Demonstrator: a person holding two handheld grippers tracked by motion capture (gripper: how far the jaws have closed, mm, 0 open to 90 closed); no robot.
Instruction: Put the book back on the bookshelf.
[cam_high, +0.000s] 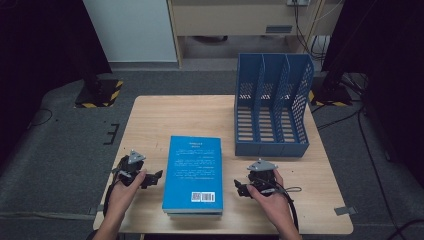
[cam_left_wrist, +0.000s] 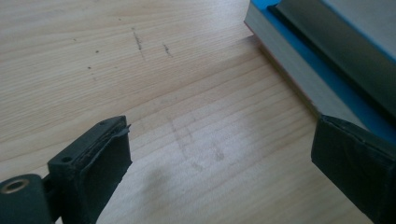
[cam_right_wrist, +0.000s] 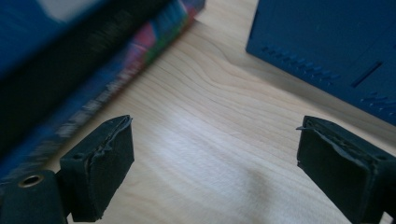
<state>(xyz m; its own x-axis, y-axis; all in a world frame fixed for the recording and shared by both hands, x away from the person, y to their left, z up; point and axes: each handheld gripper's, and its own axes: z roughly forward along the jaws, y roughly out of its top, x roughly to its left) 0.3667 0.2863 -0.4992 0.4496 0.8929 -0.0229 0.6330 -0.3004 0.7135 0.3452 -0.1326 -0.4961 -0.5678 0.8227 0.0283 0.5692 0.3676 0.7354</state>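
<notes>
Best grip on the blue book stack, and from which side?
Take the blue book stack by its long side edges, one open tool from each side: left tool, right tool. It lies flat on the table, so only the edges are exposed.

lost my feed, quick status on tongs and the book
Left tongs and right tongs open, empty. Blue book flat on table between them. File rack behind, nothing blocking.

Both forearms enter from the bottom edge of the high view. The left gripper (cam_high: 152, 177) sits at lower left, the right gripper (cam_high: 241, 187) at lower right, tips turned toward each other, both with jaws spread wide and nothing between them.
</notes>
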